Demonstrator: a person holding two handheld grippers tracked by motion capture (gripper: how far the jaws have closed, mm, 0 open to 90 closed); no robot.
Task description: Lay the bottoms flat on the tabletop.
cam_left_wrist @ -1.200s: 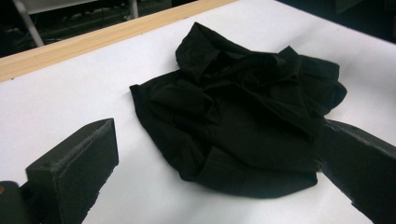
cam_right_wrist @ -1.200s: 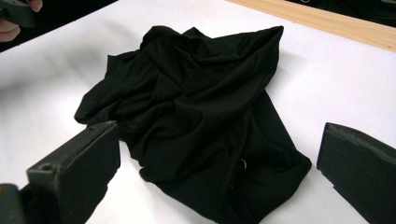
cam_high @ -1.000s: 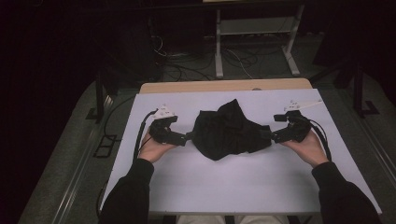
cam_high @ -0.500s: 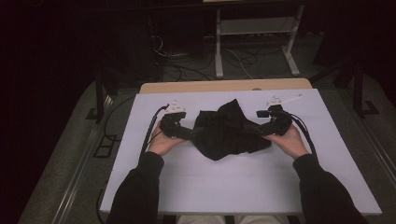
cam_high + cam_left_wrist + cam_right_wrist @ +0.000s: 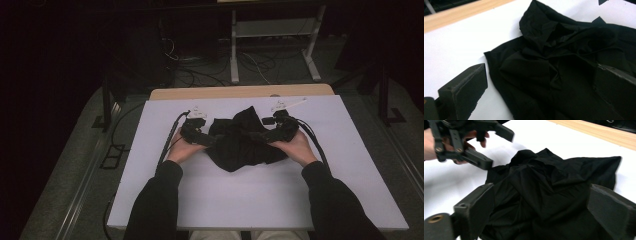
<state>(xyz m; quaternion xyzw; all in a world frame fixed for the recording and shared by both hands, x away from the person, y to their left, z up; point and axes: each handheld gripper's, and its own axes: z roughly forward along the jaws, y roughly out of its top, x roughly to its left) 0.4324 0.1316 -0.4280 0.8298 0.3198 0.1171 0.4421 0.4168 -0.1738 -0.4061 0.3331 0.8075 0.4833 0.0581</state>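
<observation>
Both hand-held grippers moved inward, left (image 5: 207, 141) and right (image 5: 260, 136), jaws wide astride black cloth (image 5: 240, 142)

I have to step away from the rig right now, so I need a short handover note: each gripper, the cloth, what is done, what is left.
Left gripper: jaws open, astride the left edge of the black cloth, not pinching it.
Right gripper: jaws wide, just been closing a little, cloth between them, not gripped.
Cloth: crumpled heap at the middle of the white table.
Done: both grippers brought to the heap's two sides.
Left: probably close on the cloth, then spread or fold it.
</observation>
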